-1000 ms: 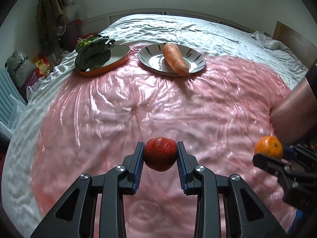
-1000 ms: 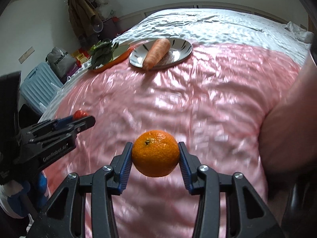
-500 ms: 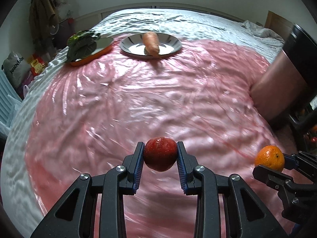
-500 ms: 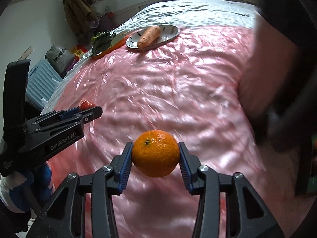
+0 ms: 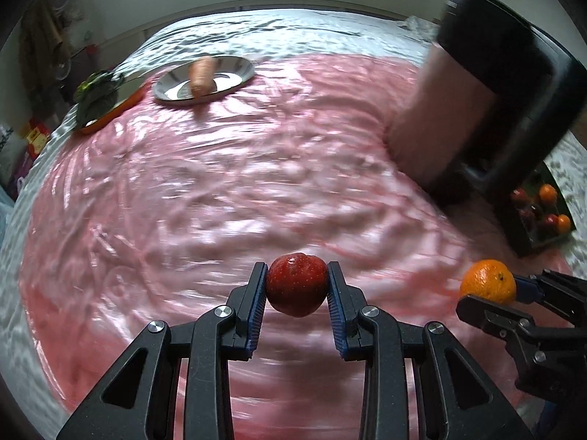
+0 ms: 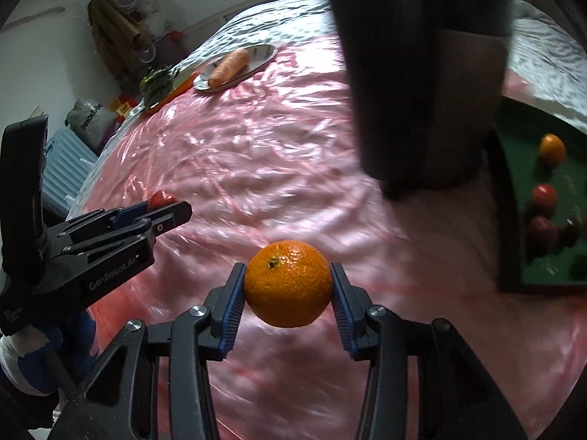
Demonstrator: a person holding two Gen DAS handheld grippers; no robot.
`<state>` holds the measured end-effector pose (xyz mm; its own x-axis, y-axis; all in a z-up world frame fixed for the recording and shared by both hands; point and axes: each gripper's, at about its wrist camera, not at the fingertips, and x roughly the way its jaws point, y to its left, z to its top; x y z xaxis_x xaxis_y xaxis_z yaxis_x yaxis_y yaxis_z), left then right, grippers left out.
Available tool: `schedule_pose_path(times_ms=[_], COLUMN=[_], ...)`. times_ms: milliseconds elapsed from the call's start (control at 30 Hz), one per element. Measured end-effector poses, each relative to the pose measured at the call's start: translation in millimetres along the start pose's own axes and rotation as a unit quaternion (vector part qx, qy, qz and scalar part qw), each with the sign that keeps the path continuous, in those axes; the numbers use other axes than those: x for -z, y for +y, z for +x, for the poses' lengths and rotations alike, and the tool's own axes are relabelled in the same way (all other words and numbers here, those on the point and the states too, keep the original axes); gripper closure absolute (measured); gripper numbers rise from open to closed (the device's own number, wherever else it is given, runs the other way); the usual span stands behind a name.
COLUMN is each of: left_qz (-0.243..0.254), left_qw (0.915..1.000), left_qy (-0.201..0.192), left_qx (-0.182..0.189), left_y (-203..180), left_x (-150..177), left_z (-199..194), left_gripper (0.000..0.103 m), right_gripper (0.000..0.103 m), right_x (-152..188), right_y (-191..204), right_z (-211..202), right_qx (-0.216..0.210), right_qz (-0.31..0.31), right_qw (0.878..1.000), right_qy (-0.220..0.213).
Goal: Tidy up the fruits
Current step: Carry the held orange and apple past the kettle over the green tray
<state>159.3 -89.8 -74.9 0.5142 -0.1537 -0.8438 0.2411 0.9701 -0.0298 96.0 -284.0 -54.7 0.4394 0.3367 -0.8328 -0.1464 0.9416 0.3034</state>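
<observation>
1. The bed (image 5: 293,33) is the largest thing, and a pink shiny sheet (image 5: 238,183) covers most of it. Both your tools hang above this sheet and carry fruit.
2. At the right edge of the bed lies a dark green tray (image 6: 513,190). It already holds several fruits, orange ones and red ones. A person's leg and dark clothing stand between the tray and the middle of the sheet.
3. At the far left you see a metal plate (image 5: 234,73) with a carrot (image 5: 201,75) on it, and just beside it an orange dish (image 5: 121,104) with a leafy green (image 5: 97,86). These are not fruits, so I think you leave them.
4. Your right tool (image 6: 288,286) is pinching the orange (image 6: 288,282) firmly between its blue pads, in the air over the near part of the sheet.
5. Your left tool (image 5: 297,286) is pinching the red apple (image 5: 297,284), the smaller fruit, also lifted clear of the sheet.
6. The step in hand seems to be the carrying of both fruits to the tray. The next move calls for passing to the right around the leg, lowering each fruit onto a bare spot of the tray, then letting go.
</observation>
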Motion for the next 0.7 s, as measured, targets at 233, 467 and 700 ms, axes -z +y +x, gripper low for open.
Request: schedule_pose_path(times_ms=[233,467,700], left_qz=[0.039,0.073,0.111], left_qw=[0.9988,0.9949,0.9879], left_qy=[0.004,0.010,0.008], left_qx=[0.031,0.069,0.108], left_y=[-52,-110,-172], left_x=[3,6,0], left_z=[-5,-6,-10], left_gripper=[0.076,0.076,0.076], right_gripper=[0.021,0.021,0.021], right_x=[10,16,23], right_y=[-38,-83,-130], right_z=[-25,-55,-86], right_qx=[0.027,0.056,0.087], right_qz=[0.029,0.059,0.089], right_qw=[0.999,0.996,0.991], right_qy=[-0.011,-0.031,-0.053])
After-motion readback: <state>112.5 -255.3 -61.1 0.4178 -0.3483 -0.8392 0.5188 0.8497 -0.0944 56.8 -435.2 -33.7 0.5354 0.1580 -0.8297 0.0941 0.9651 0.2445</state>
